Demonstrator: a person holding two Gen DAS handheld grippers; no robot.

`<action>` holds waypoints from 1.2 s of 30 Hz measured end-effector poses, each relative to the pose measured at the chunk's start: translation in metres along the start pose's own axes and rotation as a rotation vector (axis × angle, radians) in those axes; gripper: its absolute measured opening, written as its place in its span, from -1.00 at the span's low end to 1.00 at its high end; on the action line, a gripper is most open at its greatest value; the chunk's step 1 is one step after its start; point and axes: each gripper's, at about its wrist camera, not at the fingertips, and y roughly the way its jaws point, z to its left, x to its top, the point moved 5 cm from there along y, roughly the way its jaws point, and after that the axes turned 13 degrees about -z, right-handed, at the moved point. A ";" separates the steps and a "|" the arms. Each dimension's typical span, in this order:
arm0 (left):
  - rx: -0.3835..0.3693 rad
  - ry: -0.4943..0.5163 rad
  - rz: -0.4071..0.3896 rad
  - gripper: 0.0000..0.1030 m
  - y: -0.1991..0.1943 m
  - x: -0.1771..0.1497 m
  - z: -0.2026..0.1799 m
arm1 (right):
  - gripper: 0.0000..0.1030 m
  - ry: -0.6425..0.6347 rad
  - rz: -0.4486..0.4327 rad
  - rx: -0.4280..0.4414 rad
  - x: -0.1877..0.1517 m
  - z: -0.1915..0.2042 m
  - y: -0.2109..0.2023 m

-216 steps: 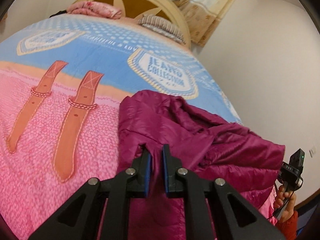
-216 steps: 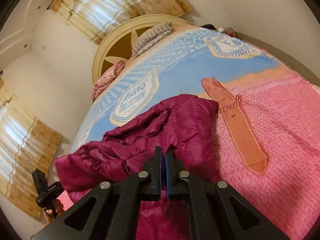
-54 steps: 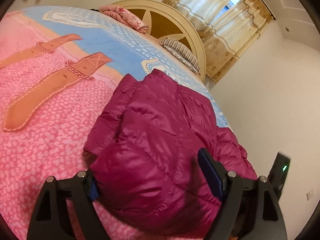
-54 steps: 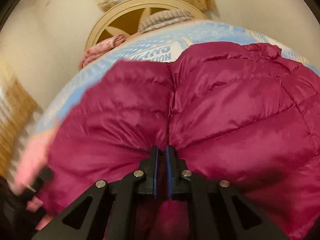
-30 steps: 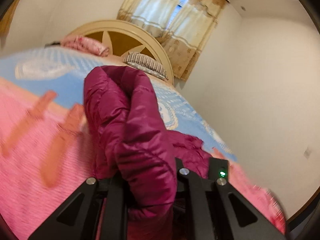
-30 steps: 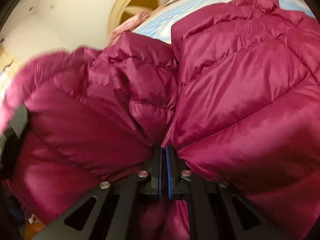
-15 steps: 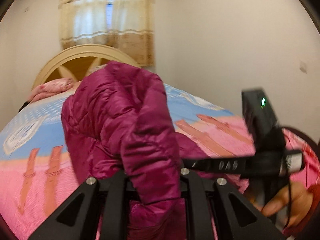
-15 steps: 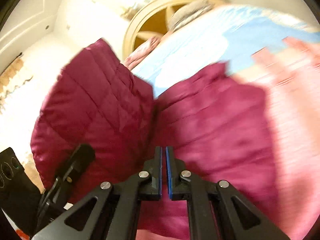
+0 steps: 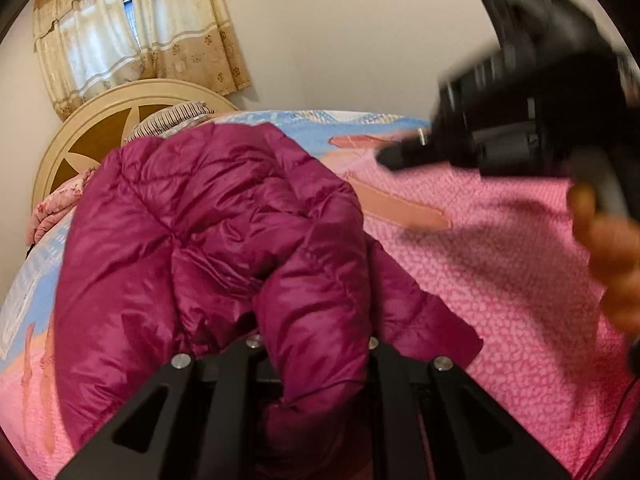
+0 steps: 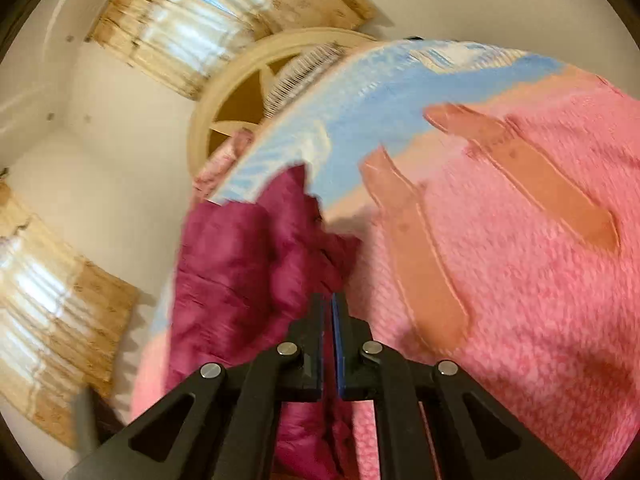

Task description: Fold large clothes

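A magenta quilted puffer jacket (image 9: 208, 240) bulges up in front of the left wrist view, lifted over the pink bed. My left gripper (image 9: 316, 364) is shut on a thick fold of the jacket; the fabric hides its fingertips. In the right wrist view the jacket (image 10: 248, 272) hangs at the left over the bed's edge, blurred by motion. My right gripper (image 10: 328, 320) has its jaws almost touching, and no fabric shows between them. The right gripper's body shows blurred in the left wrist view (image 9: 532, 104), held by a hand.
The bedspread (image 9: 500, 264) is pink with orange strap patterns and a blue band toward the cream round headboard (image 9: 96, 124). Pillows lie at the headboard. Curtains (image 10: 192, 24) hang behind the bed, with white walls around it.
My right gripper has come off the jacket and swung away over the pink bedspread. My left gripper has kept its hold on the jacket fold and turned further right.
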 end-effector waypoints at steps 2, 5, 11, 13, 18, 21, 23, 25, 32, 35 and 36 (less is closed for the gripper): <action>-0.005 0.006 0.008 -0.73 0.000 -0.002 0.002 | -0.70 -0.027 0.012 0.039 0.008 0.010 0.000; -0.018 -0.012 0.013 -0.73 -0.003 -0.001 0.007 | 0.56 -0.079 0.005 0.060 0.017 0.029 0.013; -0.023 -0.021 0.015 -0.73 0.008 0.007 0.017 | 0.37 -0.250 0.094 0.134 0.014 0.069 0.054; -0.028 -0.020 0.013 -0.72 0.004 0.008 0.019 | -0.21 -0.288 0.181 0.090 0.004 0.069 0.079; -0.110 -0.087 0.028 -0.38 -0.028 0.013 0.036 | -0.78 -0.341 0.262 0.070 -0.013 0.066 0.101; -0.144 -0.081 -0.015 0.33 -0.062 0.022 0.049 | -0.89 -0.376 0.202 0.095 -0.006 0.078 0.087; -0.128 -0.066 -0.083 0.74 -0.087 0.031 0.060 | -0.90 -0.369 0.158 0.124 -0.001 0.081 0.071; -0.147 -0.083 -0.141 0.76 -0.107 0.041 0.072 | -0.90 -0.325 0.117 0.146 0.008 0.078 0.060; -0.029 -0.349 -0.158 0.76 -0.072 0.072 0.156 | -0.90 -0.277 0.059 0.147 0.009 0.062 0.037; 0.042 -0.409 -0.096 0.73 -0.027 0.077 0.171 | -0.90 -0.259 0.060 0.101 0.004 0.049 0.037; 0.066 -0.424 -0.070 0.73 -0.011 0.076 0.172 | -0.90 -0.240 0.067 0.093 0.002 0.043 0.040</action>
